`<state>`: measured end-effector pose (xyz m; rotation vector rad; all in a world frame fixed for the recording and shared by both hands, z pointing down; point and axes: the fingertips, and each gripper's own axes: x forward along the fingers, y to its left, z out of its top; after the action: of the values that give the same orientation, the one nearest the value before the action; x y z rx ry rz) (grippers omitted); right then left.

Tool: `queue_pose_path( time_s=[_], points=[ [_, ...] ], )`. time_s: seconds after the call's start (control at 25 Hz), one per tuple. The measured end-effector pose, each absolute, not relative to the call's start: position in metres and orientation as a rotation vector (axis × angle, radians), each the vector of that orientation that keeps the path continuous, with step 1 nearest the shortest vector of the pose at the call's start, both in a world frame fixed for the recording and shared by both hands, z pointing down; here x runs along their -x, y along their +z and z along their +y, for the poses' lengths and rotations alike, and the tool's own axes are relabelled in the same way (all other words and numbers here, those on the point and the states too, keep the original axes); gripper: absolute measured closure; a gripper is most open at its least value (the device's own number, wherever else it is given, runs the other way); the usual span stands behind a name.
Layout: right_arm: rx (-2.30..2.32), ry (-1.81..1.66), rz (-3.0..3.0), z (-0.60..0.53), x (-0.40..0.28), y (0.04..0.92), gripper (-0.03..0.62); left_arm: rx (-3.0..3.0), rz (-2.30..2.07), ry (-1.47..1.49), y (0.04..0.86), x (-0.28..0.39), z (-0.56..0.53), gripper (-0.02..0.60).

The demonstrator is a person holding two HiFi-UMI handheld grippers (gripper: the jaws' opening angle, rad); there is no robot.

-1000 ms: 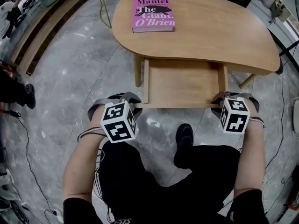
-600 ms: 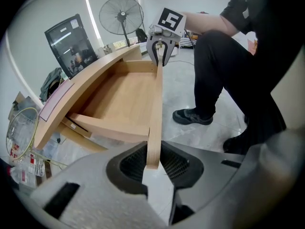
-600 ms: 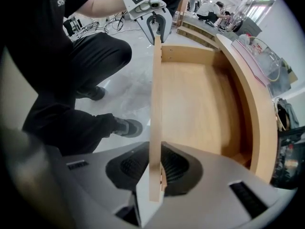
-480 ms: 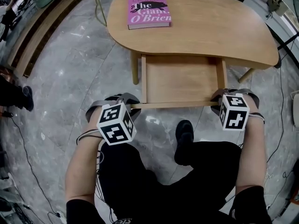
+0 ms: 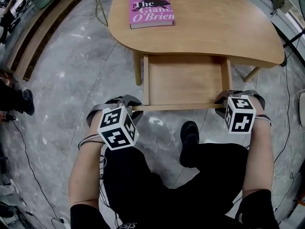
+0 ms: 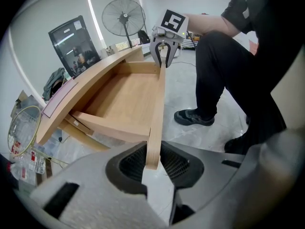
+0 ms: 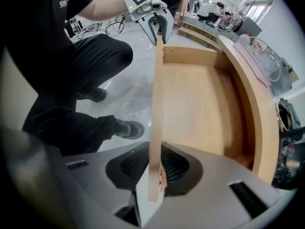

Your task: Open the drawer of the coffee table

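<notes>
The wooden coffee table has its drawer pulled out toward me, and nothing lies in it. The drawer's thin front panel runs between my two grippers. My left gripper is shut on the panel's left end. The left gripper view shows the board pinched between my left gripper's pads. My right gripper is shut on the right end and points straight down. In the right gripper view the panel stands edge-on inside my right gripper.
A pink book lies on the table top at the far left. A black shoe and my legs are just in front of the drawer. Cables trail over the marble floor at left. A wooden bench stands at the upper left.
Both grippers keep their hold on the drawer front and stay where they were. The table has shifted slightly up in the head view.
</notes>
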<state>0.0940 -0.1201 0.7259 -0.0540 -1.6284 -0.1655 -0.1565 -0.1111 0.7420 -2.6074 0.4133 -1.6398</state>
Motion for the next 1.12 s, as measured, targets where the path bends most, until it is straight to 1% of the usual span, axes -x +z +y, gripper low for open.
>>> queue_pose_path(
  time_s=[0.2, 0.52, 0.8, 1.12],
  points=[
    [0.041, -0.134, -1.666, -0.121, -0.094, 0.725, 0.516, 2.635, 0.429, -1.617, 0.741, 0.156, -0.112, 0.483],
    [0.080, -0.137, -1.616, -0.116, -0.102, 0.728, 0.514, 2.661, 0.282, -1.624, 0.747, 0.147, -0.094, 0.492],
    [0.021, -0.159, -1.678, -0.126, -0.096, 0.714, 0.520, 2.675, 0.337, -1.589, 0.732, 0.154, -0.109, 0.491],
    [0.050, -0.161, -1.661, -0.123, -0.095, 0.724, 0.516, 2.652, 0.319, -1.666, 0.742, 0.155, -0.107, 0.488]
  ],
)
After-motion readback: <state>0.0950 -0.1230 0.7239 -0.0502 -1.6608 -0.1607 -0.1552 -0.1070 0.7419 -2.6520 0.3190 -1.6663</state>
